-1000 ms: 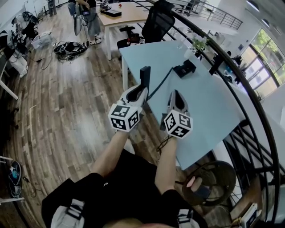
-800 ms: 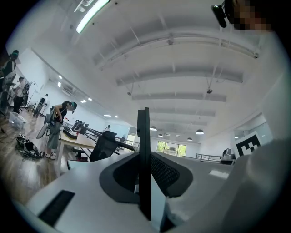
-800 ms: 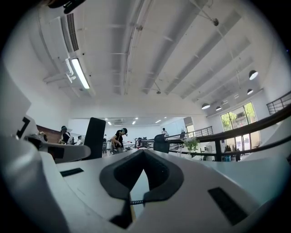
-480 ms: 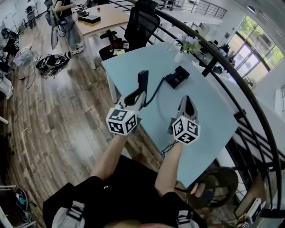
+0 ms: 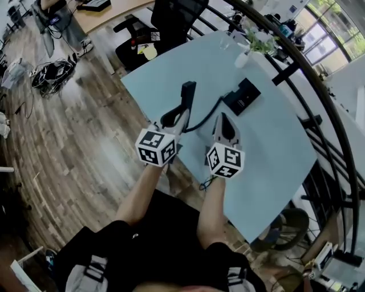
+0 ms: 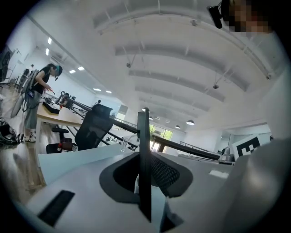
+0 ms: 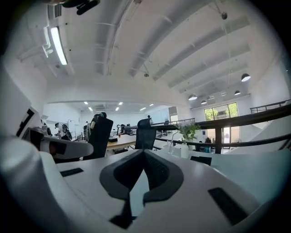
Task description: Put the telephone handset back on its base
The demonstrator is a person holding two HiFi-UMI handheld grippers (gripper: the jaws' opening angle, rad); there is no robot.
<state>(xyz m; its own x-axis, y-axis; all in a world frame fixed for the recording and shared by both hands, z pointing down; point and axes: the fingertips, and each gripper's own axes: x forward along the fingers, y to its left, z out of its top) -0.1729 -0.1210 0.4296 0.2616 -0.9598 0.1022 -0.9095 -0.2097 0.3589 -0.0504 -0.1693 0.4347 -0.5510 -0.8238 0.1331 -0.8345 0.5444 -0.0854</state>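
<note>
In the head view the black telephone handset point(image 5: 186, 96) stands upright over the light blue table point(image 5: 274, 154), with my left gripper point(image 5: 174, 118) shut on its lower end. A black cord point(image 5: 206, 116) runs from it to the black base point(image 5: 243, 96), which lies on the table a little to the right and farther off. My right gripper point(image 5: 223, 124) hovers beside the left one, short of the base, shut and empty. In the left gripper view the handset point(image 6: 143, 136) shows as a thin dark slab between the jaws of the left gripper point(image 6: 144, 157). The right gripper point(image 7: 143, 154) holds nothing.
A black office chair point(image 5: 171, 16) stands at the table's far side. A plant in a white vase point(image 5: 246, 52) and a glass point(image 5: 226, 41) sit at the far corner. A dark railing point(image 5: 322, 114) runs along the right. Cables point(image 5: 51, 71) lie on the wooden floor.
The left gripper has kept its hold on the upright handset. The right gripper has drawn a little closer to the left one. The head view has shifted, so the table sits differently in frame.
</note>
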